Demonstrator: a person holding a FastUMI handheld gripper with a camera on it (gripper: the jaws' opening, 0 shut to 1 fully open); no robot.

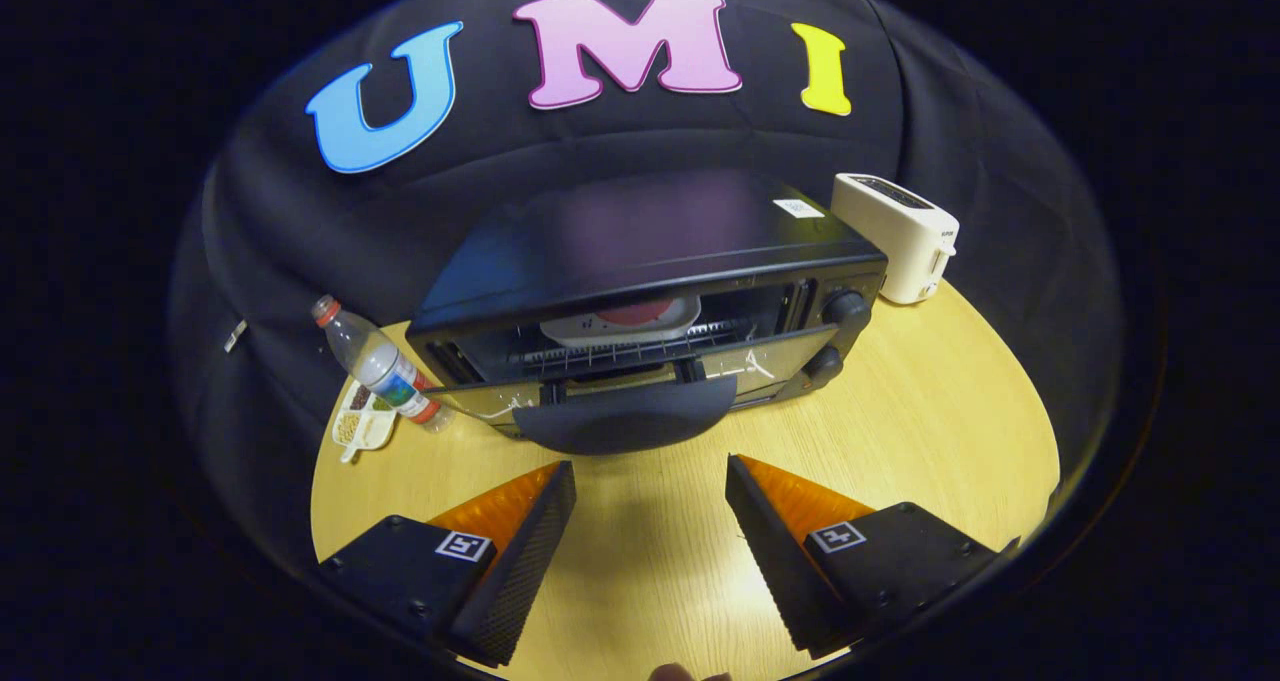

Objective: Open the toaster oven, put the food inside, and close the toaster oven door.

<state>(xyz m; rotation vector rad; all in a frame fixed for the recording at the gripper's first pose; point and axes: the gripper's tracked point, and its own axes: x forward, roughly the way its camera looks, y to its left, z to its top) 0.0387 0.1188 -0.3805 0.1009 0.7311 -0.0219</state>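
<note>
The black toaster oven [650, 301] sat at the back of the round pale-wood worktop [930, 421], its glass door [620, 396] hanging partly down with the dark curved handle [625, 423] facing the fingers. Inside, on the wire rack, rested a white plate carrying something red [625, 319], so the food seemed already placed and closing the door looked like the remaining step. The hand-held gripper [650, 506] hovered just short of the handle, its two black fingers with orange sides spread wide and holding nothing.

From here a push landing off-centre on the handle could slide the light oven backward toward the black cloth wall instead of swinging the door up. A careless sweep could also knock over the clear plastic water bottle with a red cap [380, 366], which leaned beside the oven's near corner over a small white divided dish of seeds [362, 423]. A cream-white pop-up toaster [897, 236] stood close behind the oven's knob side.

Its small brand mark, and the white sticker on the oven top, were too small to read.
</note>
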